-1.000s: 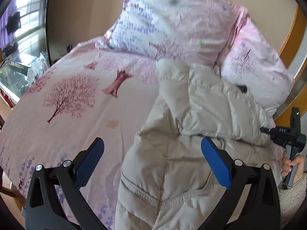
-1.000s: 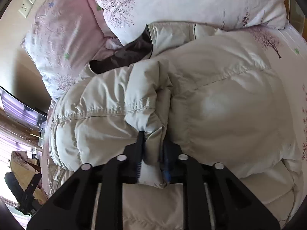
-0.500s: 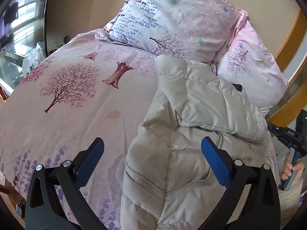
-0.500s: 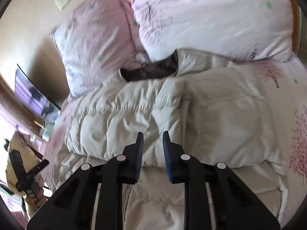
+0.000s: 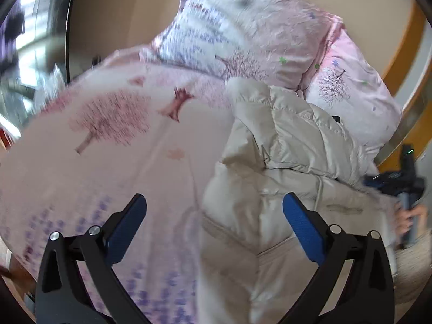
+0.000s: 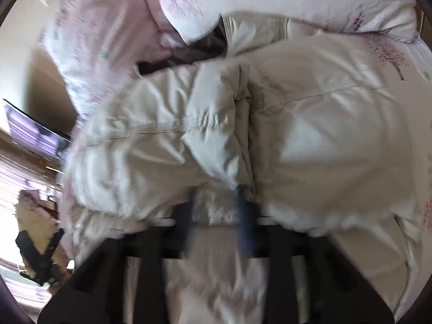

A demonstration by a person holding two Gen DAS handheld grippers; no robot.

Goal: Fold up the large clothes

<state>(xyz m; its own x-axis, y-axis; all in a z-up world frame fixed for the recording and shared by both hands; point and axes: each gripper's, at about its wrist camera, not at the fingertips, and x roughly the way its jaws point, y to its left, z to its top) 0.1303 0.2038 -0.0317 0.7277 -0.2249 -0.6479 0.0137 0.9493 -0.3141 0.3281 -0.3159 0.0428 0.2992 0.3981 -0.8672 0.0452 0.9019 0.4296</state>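
Note:
A cream puffer jacket (image 5: 270,189) lies on the bed with one sleeve (image 5: 305,140) folded across its body. My left gripper (image 5: 213,216) is open and empty, hovering above the jacket's left edge. In the right wrist view the jacket (image 6: 310,135) fills the frame, its dark lining (image 6: 189,54) showing at the collar. My right gripper (image 6: 216,205) is blurred; its fingers stand a small gap apart with a fold of the sleeve (image 6: 216,145) between them. The right gripper also shows at the right edge of the left wrist view (image 5: 397,183).
The bed has a pink sheet with a tree print (image 5: 108,124). Two pillows (image 5: 243,32) lean at the headboard behind the jacket. A wooden bed frame (image 5: 405,62) runs at the right. A window and furniture (image 5: 24,54) are at the left.
My right gripper let go of the sleeve and drew back half a second ago, then moved in again onto a sleeve fold. My left gripper stayed open and shifted a little.

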